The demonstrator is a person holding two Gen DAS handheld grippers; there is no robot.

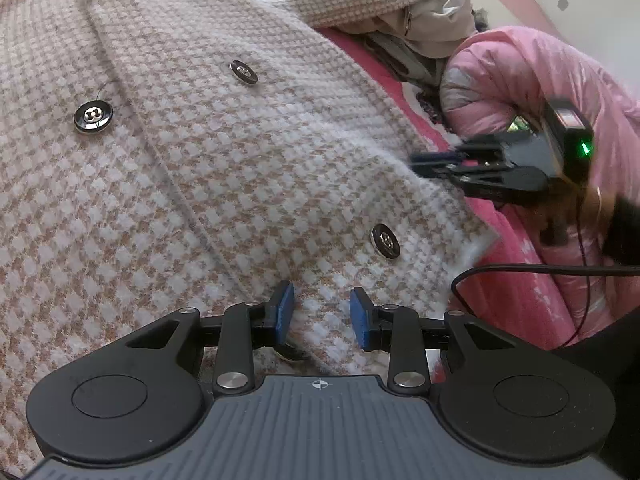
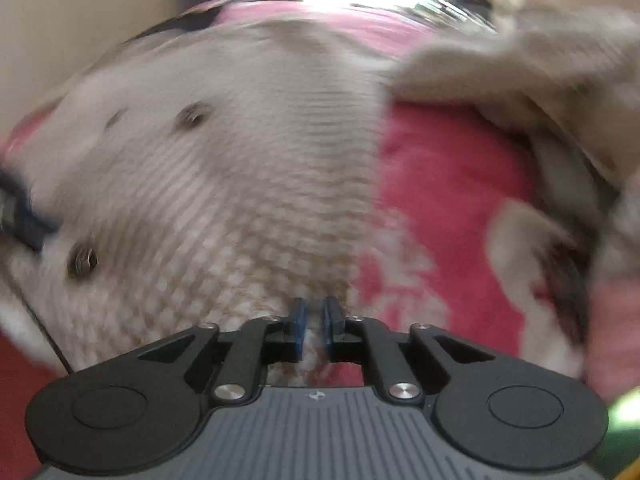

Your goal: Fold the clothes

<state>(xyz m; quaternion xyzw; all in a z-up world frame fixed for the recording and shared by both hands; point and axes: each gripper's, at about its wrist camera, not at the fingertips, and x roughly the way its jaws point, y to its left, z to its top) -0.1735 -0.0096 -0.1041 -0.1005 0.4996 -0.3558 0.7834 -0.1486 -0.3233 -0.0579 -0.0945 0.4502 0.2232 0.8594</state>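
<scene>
Two grippers, one cardigan, one bed.

Left gripper [image 1: 322, 312]: jaws partly apart, blue pads straddling a strip of cardigan hem at the near edge. Whether the pads press the knit cannot be told; cloth lies between them.

Right gripper [image 2: 314, 328]: jaws nearly closed, pads pinching a thin fold of the knit at the cardigan's right side edge, where cloth meets the pink sheet [image 2: 440, 184]. In the left wrist view it shows from the side [image 1: 436, 162], at the garment's right margin, with a pink sleeve [image 1: 532, 80] behind it.

Cardigan [image 1: 200, 160]: cream-and-tan houndstooth, lying flat on the bed, front up, dark buttons [image 1: 93, 117] in view. Long axis runs from the hem at the near edge away toward the collar at the far side.

Key relation, judged: both grippers sit on the hem end, left at the bottom edge, right on the right side edge; the body lies ahead of both. The right gripper is nearer the free side edge, so a fold across the long axis would be led from there.

Beyond: a heap of other clothes [image 1: 420, 20] at the bed's far right.
</scene>
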